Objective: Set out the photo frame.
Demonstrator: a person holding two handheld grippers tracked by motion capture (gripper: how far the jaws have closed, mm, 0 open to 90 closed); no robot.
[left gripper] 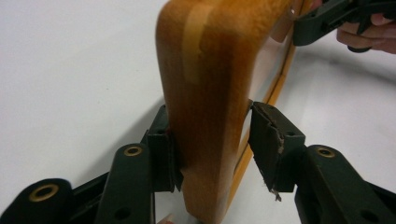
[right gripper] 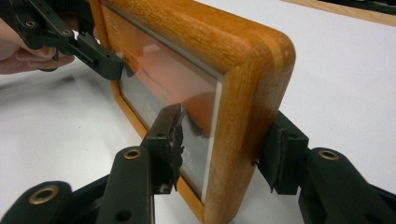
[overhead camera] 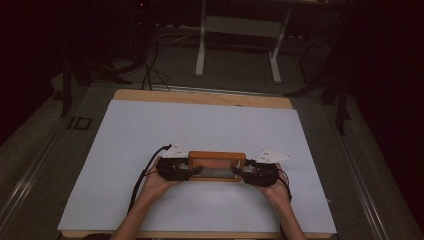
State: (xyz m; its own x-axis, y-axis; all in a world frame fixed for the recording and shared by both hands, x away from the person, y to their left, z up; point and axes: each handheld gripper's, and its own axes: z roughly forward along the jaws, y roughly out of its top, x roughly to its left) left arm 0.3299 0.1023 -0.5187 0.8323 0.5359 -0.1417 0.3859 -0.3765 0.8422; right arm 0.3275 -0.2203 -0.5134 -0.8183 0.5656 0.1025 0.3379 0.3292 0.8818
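Wooden frame upright on white sheet, left tool, right tool at ends

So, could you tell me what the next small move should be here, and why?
Probably close the left gripper on its end of the wooden frame: one pad touches the wood, the other stands apart from it, while the right gripper seems to clamp the other end of the upright frame.
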